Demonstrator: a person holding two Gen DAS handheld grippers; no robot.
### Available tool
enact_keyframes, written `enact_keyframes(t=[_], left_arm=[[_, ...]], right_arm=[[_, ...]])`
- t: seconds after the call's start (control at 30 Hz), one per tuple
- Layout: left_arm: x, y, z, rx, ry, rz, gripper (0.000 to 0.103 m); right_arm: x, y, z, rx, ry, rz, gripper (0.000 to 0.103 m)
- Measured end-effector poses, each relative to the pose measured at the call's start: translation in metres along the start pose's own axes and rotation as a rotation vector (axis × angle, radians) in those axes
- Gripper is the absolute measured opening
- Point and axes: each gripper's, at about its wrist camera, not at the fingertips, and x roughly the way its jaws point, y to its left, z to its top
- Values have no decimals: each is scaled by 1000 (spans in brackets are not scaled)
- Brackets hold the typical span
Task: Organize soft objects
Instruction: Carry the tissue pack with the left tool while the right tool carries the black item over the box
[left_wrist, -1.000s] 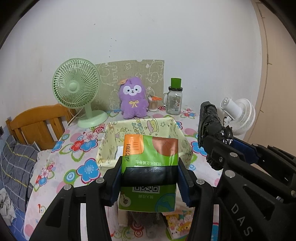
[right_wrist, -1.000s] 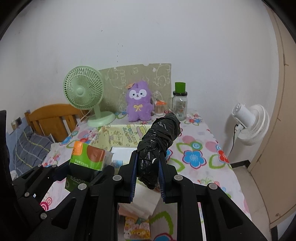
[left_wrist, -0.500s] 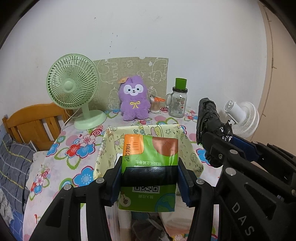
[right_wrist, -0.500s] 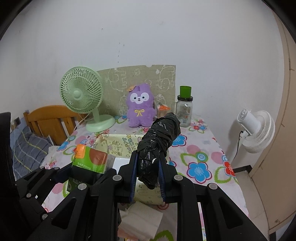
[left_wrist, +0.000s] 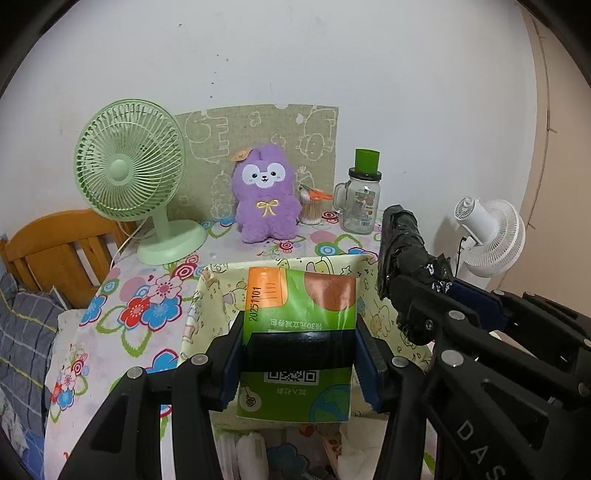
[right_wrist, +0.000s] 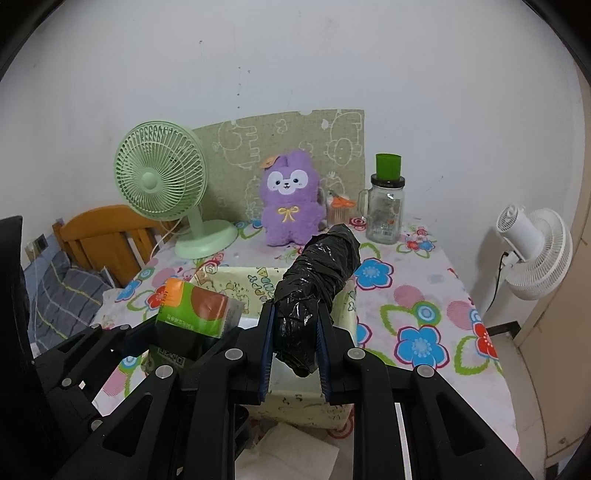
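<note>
The green tissue pack (left_wrist: 299, 332) sits clamped in the left tongs (left_wrist: 299, 354), and the black plastic roll (right_wrist: 314, 291) in the right tongs (right_wrist: 295, 332) — both just above the fabric bin (left_wrist: 369, 266) on the bench (right_wrist: 424, 295). The step looks like carrying to drop. Next: lower each inside the bin's walls, then spread the tongs.

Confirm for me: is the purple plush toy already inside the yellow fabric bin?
No, the purple plush toy sits on the table behind the yellow fabric bin.

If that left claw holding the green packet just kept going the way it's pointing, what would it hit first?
Most likely the yellow fabric bin: the left claw points down toward its opening, so the green tissue pack would probably enter it first. Depth is hard to judge.
</note>
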Motion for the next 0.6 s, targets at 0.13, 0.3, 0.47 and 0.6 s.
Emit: enact_keyframes(t=[0.13,0.3,0.47,0.6], left_arm=[[10,1,3,7,9,1,54],[22,4,5,-2,29,-9,54],[35,5,6,1,44,-1,70],[45,9,4,-10,57,5,79]], right_arm=[[9,-2,2,2,10,12,24],[22,-6,2,9,33,37,24],[34,-8,1,16,56,51,24],[41,-8,0,12,68,61,24]])
